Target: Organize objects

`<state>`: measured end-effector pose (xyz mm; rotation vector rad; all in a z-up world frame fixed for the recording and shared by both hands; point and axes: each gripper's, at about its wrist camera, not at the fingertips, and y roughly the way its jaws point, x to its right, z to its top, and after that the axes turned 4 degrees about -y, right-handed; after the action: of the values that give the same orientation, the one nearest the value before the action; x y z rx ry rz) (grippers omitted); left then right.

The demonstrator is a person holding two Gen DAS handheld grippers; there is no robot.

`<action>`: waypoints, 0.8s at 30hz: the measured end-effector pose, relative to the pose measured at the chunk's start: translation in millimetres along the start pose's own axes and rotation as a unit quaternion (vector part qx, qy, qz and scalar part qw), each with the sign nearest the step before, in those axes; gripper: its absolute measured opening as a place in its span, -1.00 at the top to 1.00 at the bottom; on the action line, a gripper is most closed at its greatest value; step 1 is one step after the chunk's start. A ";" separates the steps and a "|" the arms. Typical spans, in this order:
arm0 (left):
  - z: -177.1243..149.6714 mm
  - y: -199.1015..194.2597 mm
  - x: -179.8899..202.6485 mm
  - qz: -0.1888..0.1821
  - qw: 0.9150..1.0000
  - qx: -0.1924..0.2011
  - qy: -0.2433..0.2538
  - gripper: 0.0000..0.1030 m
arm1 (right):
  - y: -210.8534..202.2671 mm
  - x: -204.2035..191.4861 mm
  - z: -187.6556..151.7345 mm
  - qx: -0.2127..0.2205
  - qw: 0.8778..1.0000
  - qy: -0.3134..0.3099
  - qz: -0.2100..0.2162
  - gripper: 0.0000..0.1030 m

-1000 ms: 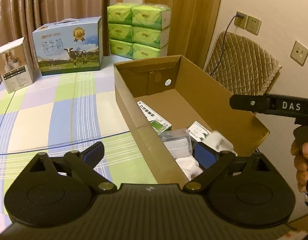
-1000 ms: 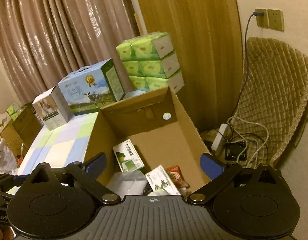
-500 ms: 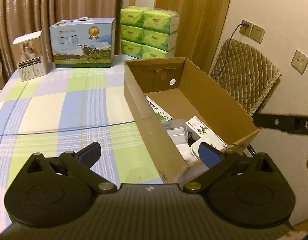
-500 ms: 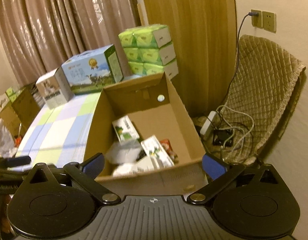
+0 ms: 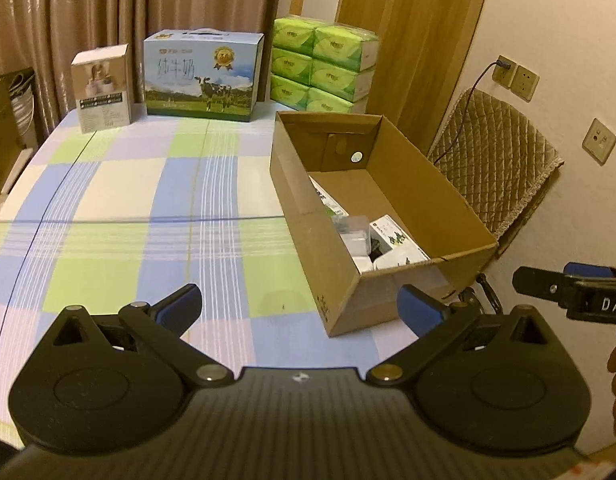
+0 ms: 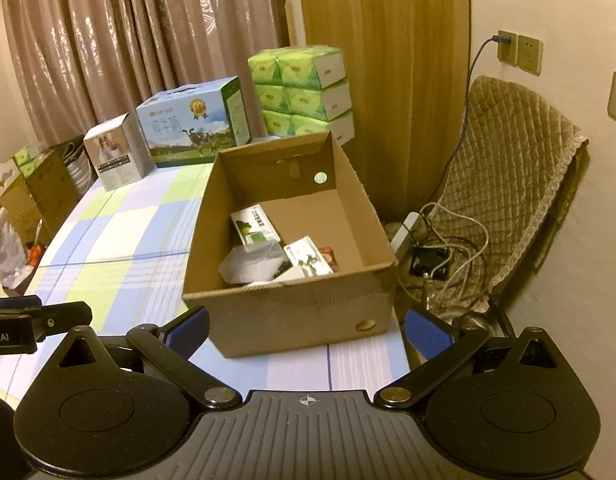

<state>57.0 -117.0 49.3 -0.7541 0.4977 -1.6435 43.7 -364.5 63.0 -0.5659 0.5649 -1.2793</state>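
Note:
An open cardboard box stands at the right edge of the checked tablecloth. Inside it lie small white-and-green cartons, a clear plastic case and a red packet. My left gripper is open and empty, held back from the box's near left corner. Open as well, my right gripper holds nothing in front of the box's near wall. Each gripper's tip shows at the edge of the other's view.
At the table's far end stand a blue milk carton case, a small white product box and stacked green tissue packs. A quilted chair and floor cables sit right of the table.
Both grippers have pulled back and up from the box, which now looks smaller and farther. Both stayed open and empty. The items in the box have not moved.

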 end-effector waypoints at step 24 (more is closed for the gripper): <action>-35.3 -38.6 2.8 -0.003 1.000 -0.011 0.001 -0.98 | -21.4 -26.0 -23.5 -0.014 0.999 -0.027 0.008 -0.96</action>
<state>4.7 -114.6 51.7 -0.7708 0.5152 -1.6476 7.6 -345.1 62.1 -0.6175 0.5419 -1.2392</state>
